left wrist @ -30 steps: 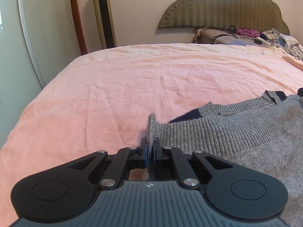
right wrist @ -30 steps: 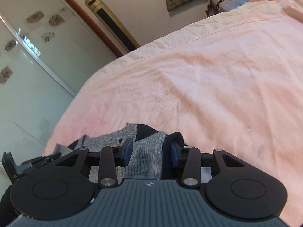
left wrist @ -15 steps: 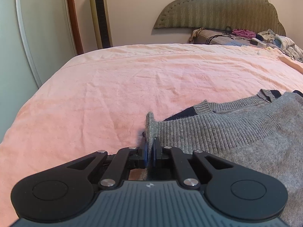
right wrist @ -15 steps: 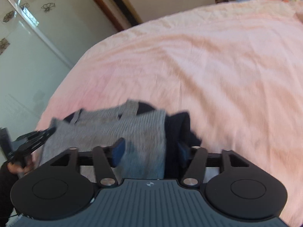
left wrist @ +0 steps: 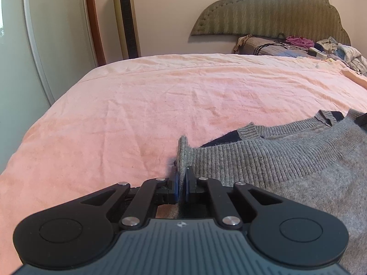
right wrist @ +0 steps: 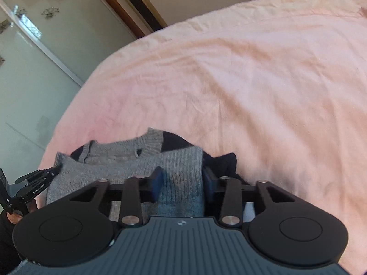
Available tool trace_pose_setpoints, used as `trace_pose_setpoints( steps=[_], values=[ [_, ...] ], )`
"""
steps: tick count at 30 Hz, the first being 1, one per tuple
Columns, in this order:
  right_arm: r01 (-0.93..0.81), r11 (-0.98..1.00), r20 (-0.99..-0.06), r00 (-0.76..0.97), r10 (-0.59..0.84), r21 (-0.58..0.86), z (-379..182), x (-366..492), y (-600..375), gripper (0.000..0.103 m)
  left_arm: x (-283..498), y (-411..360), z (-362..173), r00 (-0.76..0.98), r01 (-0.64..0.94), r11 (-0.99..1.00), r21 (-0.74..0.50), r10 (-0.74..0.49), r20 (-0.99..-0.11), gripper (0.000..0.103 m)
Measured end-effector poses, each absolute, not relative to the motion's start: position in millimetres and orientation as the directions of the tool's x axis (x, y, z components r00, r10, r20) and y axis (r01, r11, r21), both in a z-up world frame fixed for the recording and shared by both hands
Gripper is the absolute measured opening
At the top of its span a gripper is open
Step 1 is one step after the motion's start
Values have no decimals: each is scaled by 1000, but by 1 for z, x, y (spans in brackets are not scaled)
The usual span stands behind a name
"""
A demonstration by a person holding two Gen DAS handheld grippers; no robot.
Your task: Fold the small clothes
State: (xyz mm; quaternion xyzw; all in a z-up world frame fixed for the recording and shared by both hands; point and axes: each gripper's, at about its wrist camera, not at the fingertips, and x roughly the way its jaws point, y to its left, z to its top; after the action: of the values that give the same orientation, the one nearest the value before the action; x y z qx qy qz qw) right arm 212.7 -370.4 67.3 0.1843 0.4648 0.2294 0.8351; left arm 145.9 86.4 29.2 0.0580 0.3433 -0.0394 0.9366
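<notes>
- The grey sweater point(left wrist: 286, 167) is lying on the near part of the bed point(left wrist: 183, 96), spread over the pink bedspread, with its ribbed edge running from the near left toward the far right in the left wrist view.
- Dark navy patches of the same garment are showing beside the ribbed neckline point(right wrist: 151, 142) in the right wrist view.
- The left gripper point(left wrist: 181, 184) is pinching a raised corner of the sweater's ribbed edge, its blue pads pressed together on the knit so that the fabric is standing up in a small fold just beyond them.
- The right gripper point(right wrist: 182, 181) is straddling a band of ribbed grey knit at the sweater's right side; its jaws have just been closing, and in this view the blue fingers point(right wrist: 157, 182) are sitting against either side of the band, though a visible width of cloth is remaining between them.
- The picture around the right gripper is slightly blurred, so how hard it is pressing the fabric cannot be told.
- In the right wrist view the left gripper is appearing at the near left edge, with part of a hand point(right wrist: 13, 215) behind it.
- A padded headboard point(left wrist: 270, 11), a tall tower fan point(left wrist: 126, 18) and loose clothes point(left wrist: 328, 48) are standing at the far end of the room.
</notes>
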Motion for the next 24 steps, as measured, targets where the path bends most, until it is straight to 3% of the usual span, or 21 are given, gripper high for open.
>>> trace_pose_setpoints(
  steps=[1,5,8,10,13,15,18,19,20,22,23,24],
  values=[
    [-227,830,-682,482,550,509,70,208,-370,10,145,87,31,768,106,991,81,-30,-640,5],
    [-284,829,-641,532,554,481,90,195,-372,10,139,84,47,812,100,990,101,-23,-583,5],
    [-292,810,-553,610,567,508,115,192,-387,10,145,87,62,838,99,992,78,-41,-545,5],
    [-271,795,-504,652,566,543,122,201,-399,9,166,86,59,826,71,994,89,-8,-564,5],
    [-115,853,-607,654,451,510,90,227,-408,9,198,78,26,780,1,977,212,132,-611,5],
    [-31,881,-675,630,383,472,63,233,-406,11,196,79,18,771,0,982,191,121,-626,7],
    [-20,842,-644,634,428,539,55,207,-405,33,155,91,38,828,-21,984,175,115,-548,9],
    [-35,830,-620,648,443,556,61,193,-407,58,138,98,46,843,-42,984,175,129,-523,12],
    [-53,825,-587,676,445,563,69,174,-410,72,119,108,53,853,-71,984,166,146,-501,20],
    [-102,800,-527,703,478,591,83,132,-420,72,76,133,65,859,-129,987,93,158,-487,43],
    [-109,781,-507,704,498,616,87,111,-428,72,54,145,68,855,-159,987,21,148,-497,62],
    [-109,758,-489,704,515,643,89,90,-434,72,31,156,68,847,-194,978,-74,129,-516,68]
  ],
)
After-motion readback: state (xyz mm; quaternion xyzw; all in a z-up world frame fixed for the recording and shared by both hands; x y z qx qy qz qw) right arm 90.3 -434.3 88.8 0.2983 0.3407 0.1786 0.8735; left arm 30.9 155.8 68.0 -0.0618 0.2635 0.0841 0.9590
